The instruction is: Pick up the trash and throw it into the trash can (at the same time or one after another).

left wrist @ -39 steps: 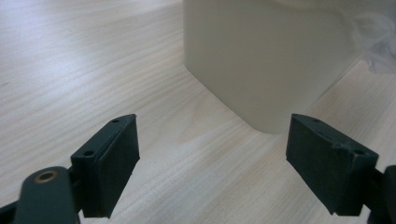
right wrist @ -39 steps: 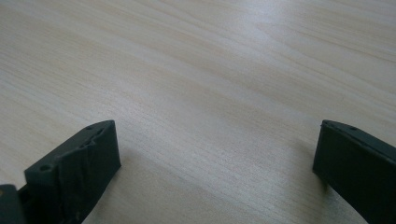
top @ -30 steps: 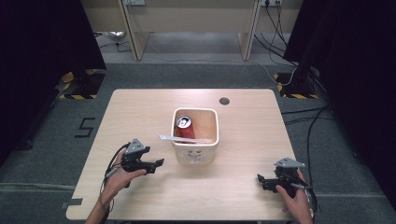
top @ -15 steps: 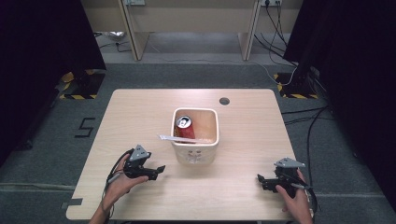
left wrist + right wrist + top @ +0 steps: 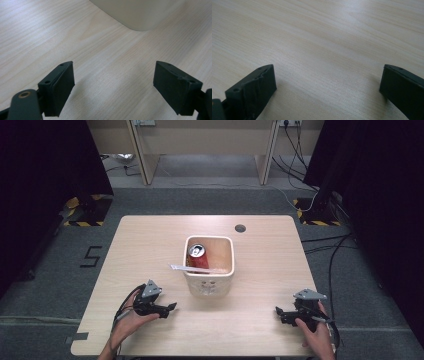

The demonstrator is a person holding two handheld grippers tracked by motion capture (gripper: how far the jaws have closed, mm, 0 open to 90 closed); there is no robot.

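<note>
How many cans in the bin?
1 visible: a red can standing in the back-left corner of the white bin mid-table, beside a white strip lying over the bin's left rim. Others may be hidden lower inside.

A light wooden table (image 5: 150,250) stood on grey carpet, with a round dark cable hole (image 5: 240,228) near its far edge. A cream square bin (image 5: 209,281) sat directly on the tabletop near the middle. In the left gripper view the bin's rounded lower corner (image 5: 135,15) met the pale wood grain (image 5: 110,70).
</note>
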